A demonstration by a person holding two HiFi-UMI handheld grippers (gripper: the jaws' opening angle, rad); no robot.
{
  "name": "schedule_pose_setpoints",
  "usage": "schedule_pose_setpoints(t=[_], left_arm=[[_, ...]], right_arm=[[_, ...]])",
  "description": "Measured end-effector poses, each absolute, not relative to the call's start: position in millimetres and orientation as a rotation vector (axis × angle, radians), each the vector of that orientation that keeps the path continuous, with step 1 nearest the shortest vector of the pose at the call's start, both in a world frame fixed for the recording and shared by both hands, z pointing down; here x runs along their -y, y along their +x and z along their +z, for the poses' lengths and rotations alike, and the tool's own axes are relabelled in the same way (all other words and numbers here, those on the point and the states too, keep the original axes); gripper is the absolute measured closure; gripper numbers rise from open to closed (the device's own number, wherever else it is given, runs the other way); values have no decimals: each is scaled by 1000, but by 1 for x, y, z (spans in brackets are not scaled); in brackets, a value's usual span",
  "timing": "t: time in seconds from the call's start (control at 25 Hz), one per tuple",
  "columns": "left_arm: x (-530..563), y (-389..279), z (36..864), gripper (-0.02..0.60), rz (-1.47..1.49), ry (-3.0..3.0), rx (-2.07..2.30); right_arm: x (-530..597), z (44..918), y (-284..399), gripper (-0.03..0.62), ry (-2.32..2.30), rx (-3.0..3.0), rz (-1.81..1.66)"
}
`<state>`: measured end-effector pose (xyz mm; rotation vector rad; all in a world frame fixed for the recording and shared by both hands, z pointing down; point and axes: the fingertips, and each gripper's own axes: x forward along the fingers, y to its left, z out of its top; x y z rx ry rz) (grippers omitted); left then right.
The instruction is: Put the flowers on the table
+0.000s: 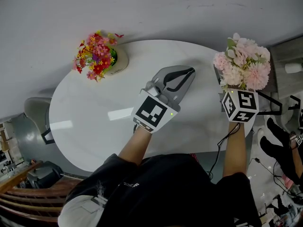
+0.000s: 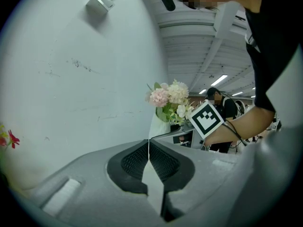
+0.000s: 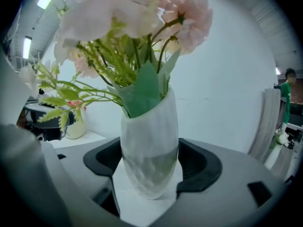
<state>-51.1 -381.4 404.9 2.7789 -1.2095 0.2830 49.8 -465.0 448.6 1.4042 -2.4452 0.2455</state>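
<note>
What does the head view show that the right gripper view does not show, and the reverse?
Only the head view: the left hand-held gripper, jaws together, over the white table. Only the right gripper view: the white vase clamped in the jaws of the right hand-held gripper. Both: the pale pink flowers, the red bouquet, the table.

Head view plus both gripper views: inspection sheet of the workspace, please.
Surface: white oval table.
Job's things: pink flowers in white vase, at the table's right edge; potted red flowers standing at its far left.
Clutter: nothing seen.
Grippers: left gripper shut, empty, above the table; right gripper shut on the white vase.
Cables: black cable hangs from the right gripper.
Surroundings: grey wall, chair at left, another person's shoes at right.
</note>
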Motion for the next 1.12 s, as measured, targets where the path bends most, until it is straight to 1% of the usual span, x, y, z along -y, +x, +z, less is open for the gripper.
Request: schedule_pose_setpoints(t=[0.28,0.44,0.68,1.12], left_arm=[[379,-53,401,577,273,2784,1211],[378,-54,398,577,266,2784,1218],[376,-54,396,577,258,2786,1223],[368,-51,386,577,253,2787,1254]], right_arm=[[463,447,51,229,1415,2439,259],[462,445,53,207,1428,2433,272],[457,443,51,193,1387,2430,232],[442,440,58,187,1401,2437,286]])
